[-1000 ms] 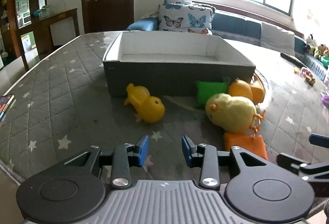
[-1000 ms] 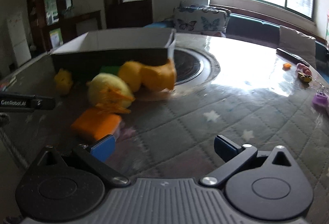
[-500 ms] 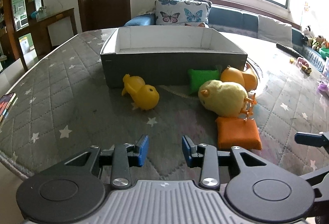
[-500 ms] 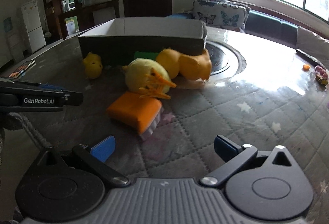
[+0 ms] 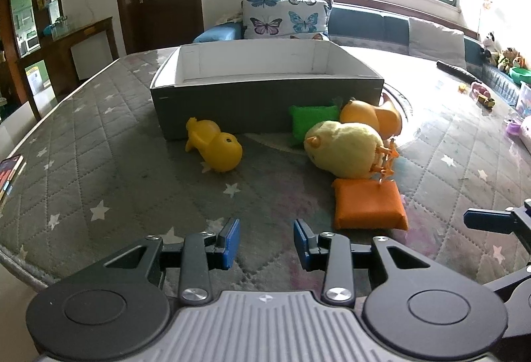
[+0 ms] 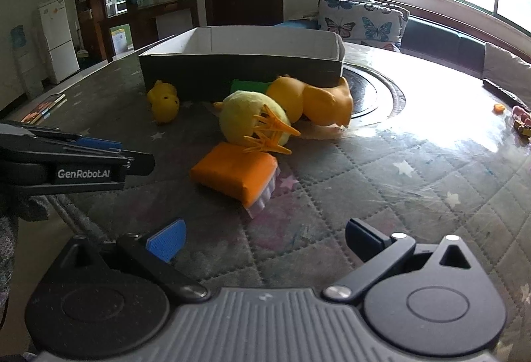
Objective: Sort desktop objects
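— What can't we make out from here?

— The green block [image 5: 312, 120] is mostly hidden behind the plush chick [image 5: 345, 149], wedged against the front wall of the grey box [image 5: 265, 103]. The orange rubber duck [image 5: 371, 118] is half covered too. Under the orange pad [image 6: 232, 171] we see pale bristles along one edge, so it may be a brush; we cannot tell for sure. The box floor is out of sight behind its wall. A book [image 5: 10, 169] is cut off at the table's left edge.

— And our hands?

— Both grippers tilt down toward the quilted table [image 5: 99, 163]. Our left gripper [image 5: 265, 242] hovers over bare cloth, its blue pads apart with nothing between them. Our right gripper [image 6: 265, 237] has its jaws spread wider, also empty, just short of the orange pad.

— Where are the toys?

— All on the table in front of the box. The small yellow duck [image 5: 215, 146] lies on its side, apart from the others; the chick's feet touch the orange pad.

— Any writing?

— "GenRobot.AI" on the left gripper's side, in the right wrist view.
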{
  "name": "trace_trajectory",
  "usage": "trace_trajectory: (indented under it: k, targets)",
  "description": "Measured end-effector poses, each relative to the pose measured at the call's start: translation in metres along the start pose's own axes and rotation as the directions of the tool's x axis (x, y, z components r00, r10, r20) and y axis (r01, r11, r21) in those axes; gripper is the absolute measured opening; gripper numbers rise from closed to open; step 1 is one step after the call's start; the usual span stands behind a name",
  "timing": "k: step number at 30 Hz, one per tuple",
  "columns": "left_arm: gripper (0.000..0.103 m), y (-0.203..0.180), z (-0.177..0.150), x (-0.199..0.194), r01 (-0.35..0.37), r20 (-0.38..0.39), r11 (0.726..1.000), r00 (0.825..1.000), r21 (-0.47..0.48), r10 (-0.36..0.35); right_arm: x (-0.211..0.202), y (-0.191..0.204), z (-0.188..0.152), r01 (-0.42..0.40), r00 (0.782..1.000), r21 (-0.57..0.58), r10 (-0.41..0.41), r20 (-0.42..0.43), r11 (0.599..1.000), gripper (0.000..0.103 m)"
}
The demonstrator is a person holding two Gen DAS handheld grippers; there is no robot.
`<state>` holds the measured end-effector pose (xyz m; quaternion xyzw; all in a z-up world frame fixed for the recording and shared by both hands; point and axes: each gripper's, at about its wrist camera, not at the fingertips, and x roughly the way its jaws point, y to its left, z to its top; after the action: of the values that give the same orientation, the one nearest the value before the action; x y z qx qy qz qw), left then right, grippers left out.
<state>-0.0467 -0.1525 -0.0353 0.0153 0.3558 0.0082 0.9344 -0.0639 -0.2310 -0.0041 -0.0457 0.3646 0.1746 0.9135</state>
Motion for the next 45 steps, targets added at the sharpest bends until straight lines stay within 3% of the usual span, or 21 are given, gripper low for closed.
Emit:
trace_trajectory:
  k: [16, 45]
  targets:
    - [0.038, 0.103, 0.029, -0.009, 0.055, -0.027, 0.996, 0.998, 0.069, -0.054, -0.001, 0.004, -0.002, -0.008, 1.000, 0.000, 0.008, 0.002, 1.000, 0.103]
    - [0.038, 0.106, 0.031, -0.002, 0.066, -0.045, 0.994, 0.997, 0.091, -0.062, 0.005, 0.008, 0.000, -0.025, 1.000, -0.010, 0.025, -0.005, 1.000, 0.103]
